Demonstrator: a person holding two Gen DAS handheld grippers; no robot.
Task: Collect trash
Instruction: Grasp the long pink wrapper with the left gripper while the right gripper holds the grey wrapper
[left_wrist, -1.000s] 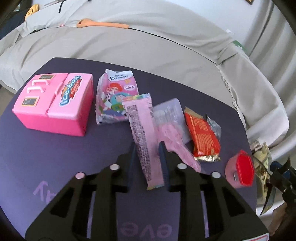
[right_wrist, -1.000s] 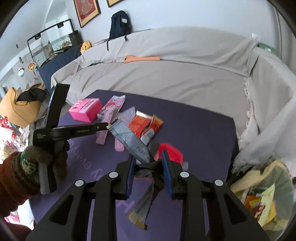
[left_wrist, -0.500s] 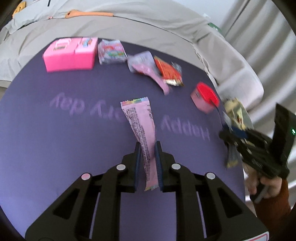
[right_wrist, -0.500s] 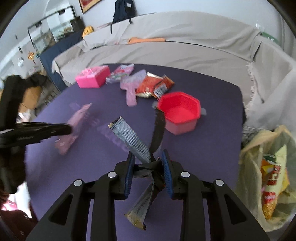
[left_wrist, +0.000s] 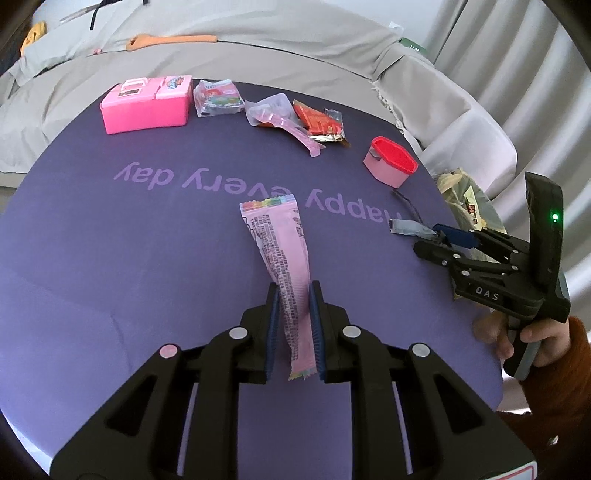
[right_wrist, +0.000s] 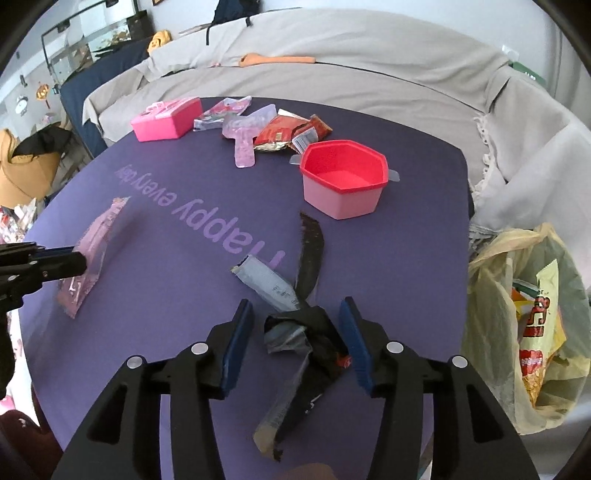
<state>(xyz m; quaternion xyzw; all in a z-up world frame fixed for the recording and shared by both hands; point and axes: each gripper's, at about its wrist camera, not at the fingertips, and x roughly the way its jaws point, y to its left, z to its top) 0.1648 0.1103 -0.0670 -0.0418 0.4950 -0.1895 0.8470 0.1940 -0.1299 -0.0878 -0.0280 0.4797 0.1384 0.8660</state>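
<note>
Left hand-held gripper (left_wrist: 294, 328) pinches tight, angled steeply down at the near side. Right hand-held gripper (right_wrist: 297, 341) has just been opening, jaws wide now, a bare hand (left_wrist: 517, 338) gripping its handle.

We see the toy box (right_wrist: 168, 120), wrappers (right_wrist: 284, 133) and tub (right_wrist: 345, 181) along the far side of the table (right_wrist: 424, 240), sofa (right_wrist: 332, 74) behind. Crumpled wrapper (right_wrist: 295, 339) lies on the near edge. Trash bag (right_wrist: 524, 325) hangs off the table's right side.
</note>
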